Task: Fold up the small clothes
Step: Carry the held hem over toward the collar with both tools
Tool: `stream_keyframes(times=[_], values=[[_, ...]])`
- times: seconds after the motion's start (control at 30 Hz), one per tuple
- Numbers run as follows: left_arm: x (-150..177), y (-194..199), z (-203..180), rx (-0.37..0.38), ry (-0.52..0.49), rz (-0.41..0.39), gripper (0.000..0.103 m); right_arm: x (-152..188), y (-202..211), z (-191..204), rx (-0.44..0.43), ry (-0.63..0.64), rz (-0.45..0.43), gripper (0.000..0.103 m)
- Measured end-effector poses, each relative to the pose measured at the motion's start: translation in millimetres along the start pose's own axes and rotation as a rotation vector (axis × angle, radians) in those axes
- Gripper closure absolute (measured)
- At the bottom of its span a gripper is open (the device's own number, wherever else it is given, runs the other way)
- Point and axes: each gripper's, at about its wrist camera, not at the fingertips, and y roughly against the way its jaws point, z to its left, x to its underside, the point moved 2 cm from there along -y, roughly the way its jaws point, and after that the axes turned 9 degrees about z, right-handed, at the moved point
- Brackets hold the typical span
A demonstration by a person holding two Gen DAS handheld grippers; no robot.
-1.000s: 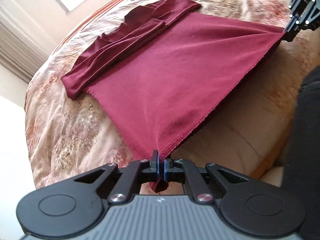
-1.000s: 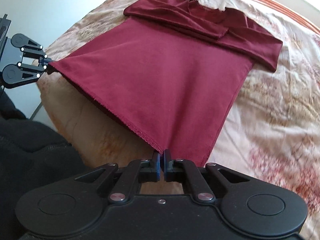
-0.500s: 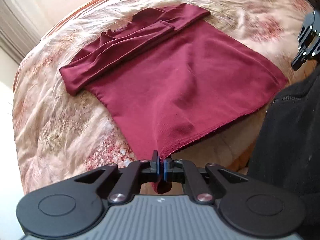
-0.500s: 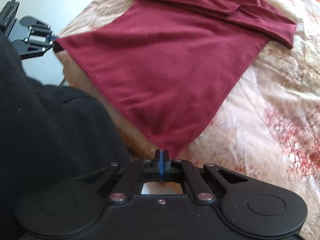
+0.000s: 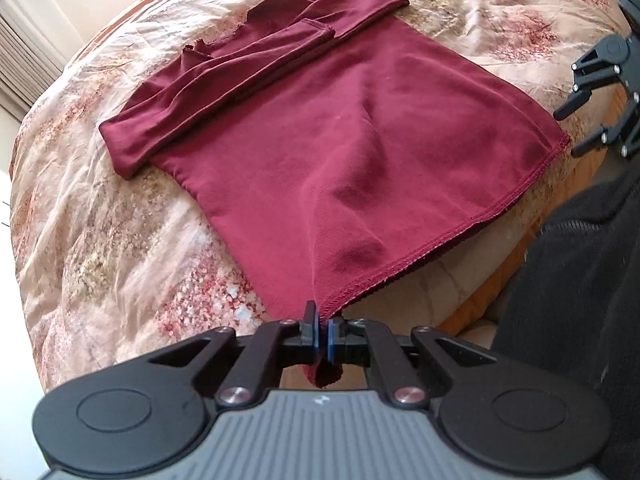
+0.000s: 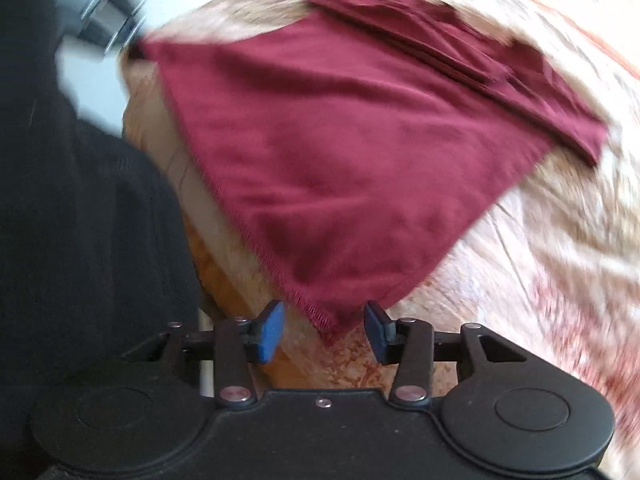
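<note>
A maroon shirt (image 5: 360,140) lies on a floral bedspread (image 5: 120,248), its sleeves folded across the far end. My left gripper (image 5: 321,336) is shut on the near hem corner, and a tuft of cloth pokes out below the pads. In the left wrist view my right gripper (image 5: 576,120) hovers off the shirt's right hem corner with its fingers spread. In the blurred right wrist view the right gripper (image 6: 325,334) has its jaws opening. The other hem corner of the shirt (image 6: 340,160) lies loose between the blue pads (image 6: 272,330), which do not press it. The left gripper (image 6: 104,28) is a blur at the top left.
A person's dark clothing fills the right side (image 5: 580,300) in the left wrist view and the left side (image 6: 80,200) in the right wrist view. The bed's near edge (image 5: 460,288) runs just under the hem. A curtain (image 5: 24,48) hangs at the far left.
The right gripper's jaws have opened and let go of the hem corner. The hem, stretched taut before, has sunk slack onto the bed. The left gripper keeps its grip.
</note>
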Motion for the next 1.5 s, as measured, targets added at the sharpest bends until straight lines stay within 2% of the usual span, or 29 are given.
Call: stream_keyframes(times=[0.1, 0.2, 0.37, 0.4, 0.47, 0.53, 0.6, 0.67, 0.77, 0.93, 1.1, 1.3, 1.5], values=[[-1.4, 0.6, 0.9, -0.004, -0.015, 0.007, 0.100, 8.3, -13.8, 21.6, 0.129, 0.177, -0.019, 0.049], [-2.3, 0.7, 1.8, -0.010, -0.028, 0.008, 0.100, 17.5, -24.3, 37.6, 0.258, 0.343, -0.054, 0.046], [-3.0, 1.9, 0.9, -0.015, -0.020, 0.004, 0.100, 22.1, -28.0, 42.5, 0.426, 0.426, -0.118, 0.044], [-2.9, 2.1, 1.0, -0.015, -0.016, 0.002, 0.100, 22.3, -25.0, 39.4, 0.441, 0.421, -0.125, 0.040], [-2.3, 2.2, 1.2, -0.013, -0.008, 0.001, 0.100, 22.3, -22.4, 38.1, 0.458, 0.434, -0.143, 0.039], [-1.8, 1.5, 1.9, -0.011, -0.002, 0.004, 0.100, 21.5, -22.3, 36.4, 0.429, 0.456, -0.151, 0.045], [-1.4, 2.7, 3.2, -0.013, 0.003, 0.005, 0.100, 16.2, -20.8, 29.0, 0.327, 0.442, -0.137, 0.094], [-1.6, 5.0, 5.1, -0.015, 0.005, 0.001, 0.100, 10.0, -15.0, 21.3, 0.215, 0.393, -0.125, 0.091], [-3.6, 8.0, 9.3, -0.009, 0.002, -0.004, 0.100, -0.2, -3.8, 2.6, 0.135, 0.301, -0.108, 0.094], [-13.7, 15.8, 29.0, 0.016, 0.033, -0.025, 0.100, -18.5, 28.1, -45.2, -0.018, 0.032, -0.084, 0.094], [-37.7, 28.2, 64.5, 0.051, 0.094, -0.074, 0.100, -47.4, 61.4, -98.7, -0.097, -0.134, -0.118, 0.095], [-73.8, 21.6, 100.2, 0.059, 0.112, -0.078, 0.100, -78.5, 71.6, -155.4, -0.201, -0.196, -0.129, 0.095], [-114.6, 9.1, 129.1, 0.021, 0.101, -0.077, 0.100, -105.6, 64.6, -203.4, -0.204, -0.338, -0.175, 0.095]])
